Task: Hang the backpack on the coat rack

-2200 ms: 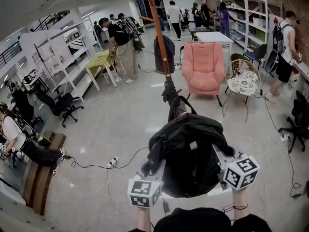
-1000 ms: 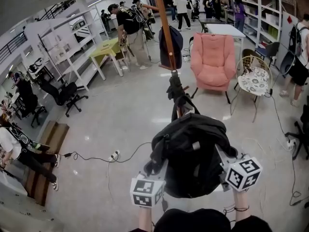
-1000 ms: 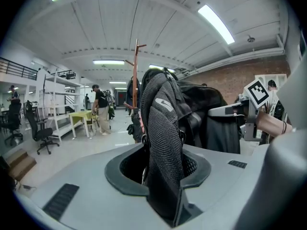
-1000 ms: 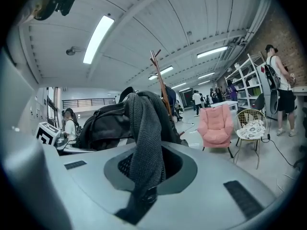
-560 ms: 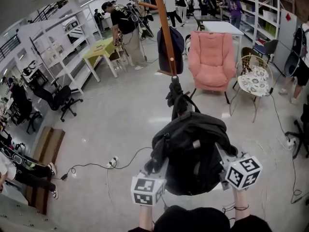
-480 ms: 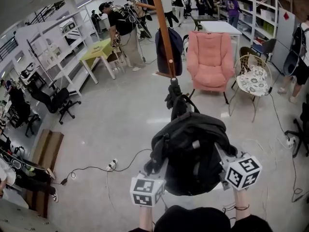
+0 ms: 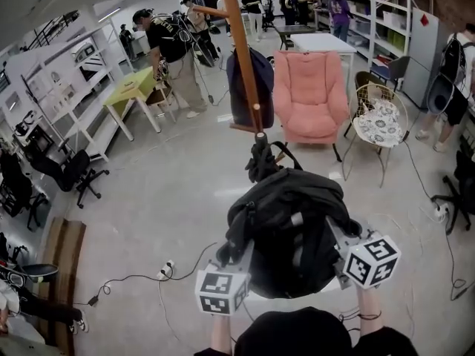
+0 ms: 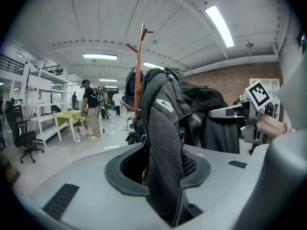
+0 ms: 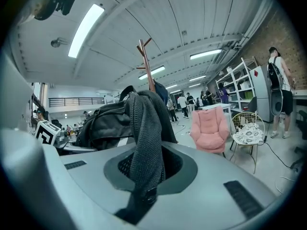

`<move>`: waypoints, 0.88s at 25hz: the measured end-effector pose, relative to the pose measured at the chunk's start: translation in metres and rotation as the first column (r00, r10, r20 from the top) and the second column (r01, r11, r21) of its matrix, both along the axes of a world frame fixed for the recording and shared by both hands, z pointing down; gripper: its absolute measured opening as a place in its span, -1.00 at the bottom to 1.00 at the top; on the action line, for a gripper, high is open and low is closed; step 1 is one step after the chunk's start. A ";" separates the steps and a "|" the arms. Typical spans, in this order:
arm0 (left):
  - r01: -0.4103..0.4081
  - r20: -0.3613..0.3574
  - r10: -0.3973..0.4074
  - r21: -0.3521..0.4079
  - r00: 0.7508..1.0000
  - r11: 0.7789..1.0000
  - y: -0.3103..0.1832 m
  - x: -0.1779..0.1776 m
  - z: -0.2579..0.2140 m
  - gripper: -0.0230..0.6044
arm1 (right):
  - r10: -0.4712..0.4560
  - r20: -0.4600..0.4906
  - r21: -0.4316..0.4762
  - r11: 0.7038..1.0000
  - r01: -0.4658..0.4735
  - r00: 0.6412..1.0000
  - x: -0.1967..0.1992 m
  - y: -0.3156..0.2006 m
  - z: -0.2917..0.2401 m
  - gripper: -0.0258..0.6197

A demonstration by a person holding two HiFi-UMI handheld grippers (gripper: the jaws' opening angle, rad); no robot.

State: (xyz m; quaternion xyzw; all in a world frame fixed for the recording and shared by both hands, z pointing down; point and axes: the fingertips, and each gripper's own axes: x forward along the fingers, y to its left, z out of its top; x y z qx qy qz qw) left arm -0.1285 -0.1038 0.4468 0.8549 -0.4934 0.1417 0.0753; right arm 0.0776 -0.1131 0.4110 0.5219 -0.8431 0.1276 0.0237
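A black backpack (image 7: 289, 228) hangs in front of me, carried between both grippers. In the left gripper view my left gripper (image 8: 163, 181) is shut on a black mesh shoulder strap (image 8: 165, 123). My right gripper (image 9: 144, 181) is shut on the other mesh strap (image 9: 144, 123). In the head view only the marker cubes show below the pack; the jaws are hidden under it. The wooden coat rack (image 7: 241, 50) stands just beyond the backpack, with a dark garment (image 7: 249, 87) on one peg. Its bare top pegs (image 8: 140, 37) rise above the pack.
A pink armchair (image 7: 308, 99) and a wire chair with a patterned cushion (image 7: 377, 121) stand right of the rack. A yellow-green table (image 7: 130, 87) and several people are at the back left. Cables (image 7: 148, 277) cross the floor. Shelving (image 7: 67, 73) lines the left.
The coat rack, armchair and table have come closer and lower in the head view as I carry the backpack toward the rack. Both grips on the straps look unchanged.
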 end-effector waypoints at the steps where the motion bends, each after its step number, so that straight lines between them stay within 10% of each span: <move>1: -0.008 0.001 0.008 0.003 1.000 1.000 -0.006 -0.001 -0.002 -0.50 | 0.005 0.000 0.003 1.000 -0.005 1.000 -0.001 -0.006 -0.002 -0.81; 22: 0.026 0.001 -0.026 0.024 1.000 0.999 -0.112 -0.003 -0.030 -0.50 | -0.063 0.034 0.003 0.998 0.063 0.997 -0.002 -0.122 -0.030 -0.81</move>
